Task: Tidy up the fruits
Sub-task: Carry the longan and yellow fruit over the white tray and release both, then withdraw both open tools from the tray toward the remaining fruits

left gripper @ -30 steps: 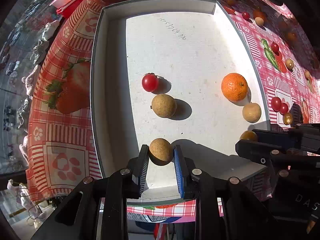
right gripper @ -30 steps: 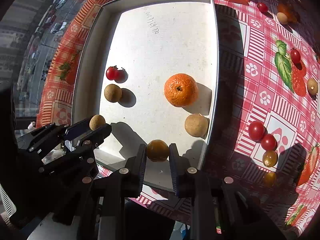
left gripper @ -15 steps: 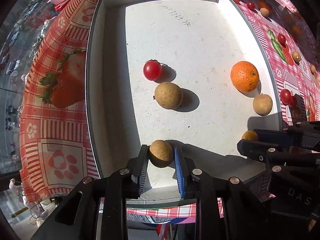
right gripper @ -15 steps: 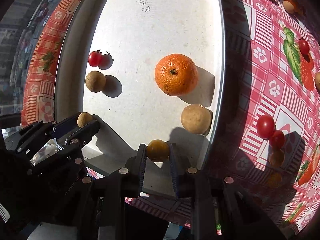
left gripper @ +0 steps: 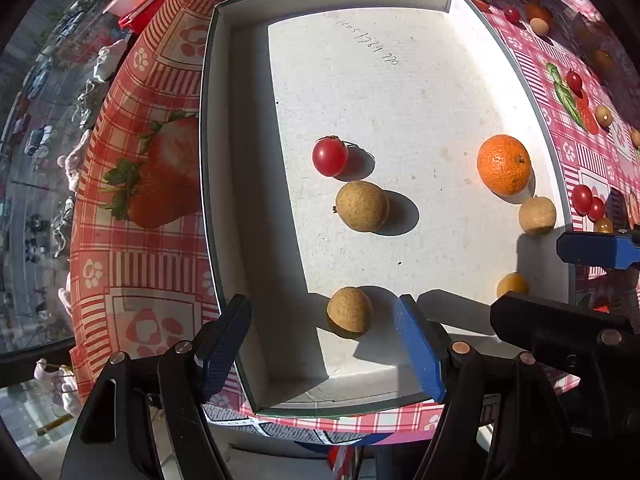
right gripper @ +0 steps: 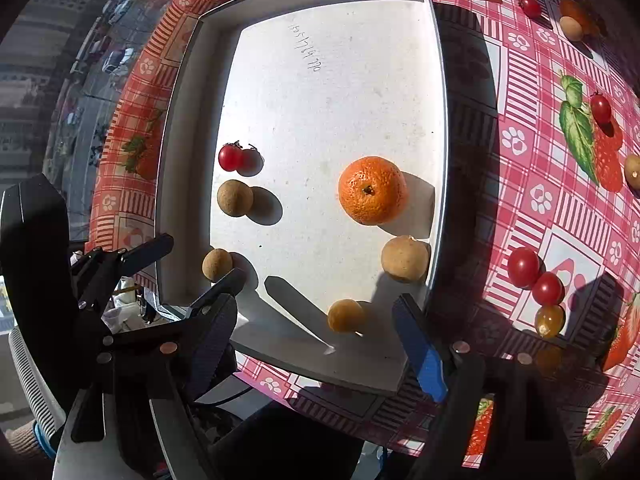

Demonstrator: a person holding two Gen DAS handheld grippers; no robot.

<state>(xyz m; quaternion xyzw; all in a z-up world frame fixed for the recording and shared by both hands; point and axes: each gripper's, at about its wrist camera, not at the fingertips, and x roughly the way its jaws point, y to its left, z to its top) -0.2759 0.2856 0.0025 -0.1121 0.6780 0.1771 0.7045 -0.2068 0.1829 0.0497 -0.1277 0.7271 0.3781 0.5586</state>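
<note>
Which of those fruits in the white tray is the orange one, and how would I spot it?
Start at the shallow white tray on the red checked tablecloth. Along its right-hand wall, about halfway down, sits the mandarin, just above a pale brown longan. It is the largest fruit in the tray and the only bright orange one, with dimpled peel.

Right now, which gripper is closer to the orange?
Right. The right gripper stands at the tray's near edge just below the orange, jaws opening around a small yellow fruit. The left gripper is across the tray, over a brown fruit.
</note>
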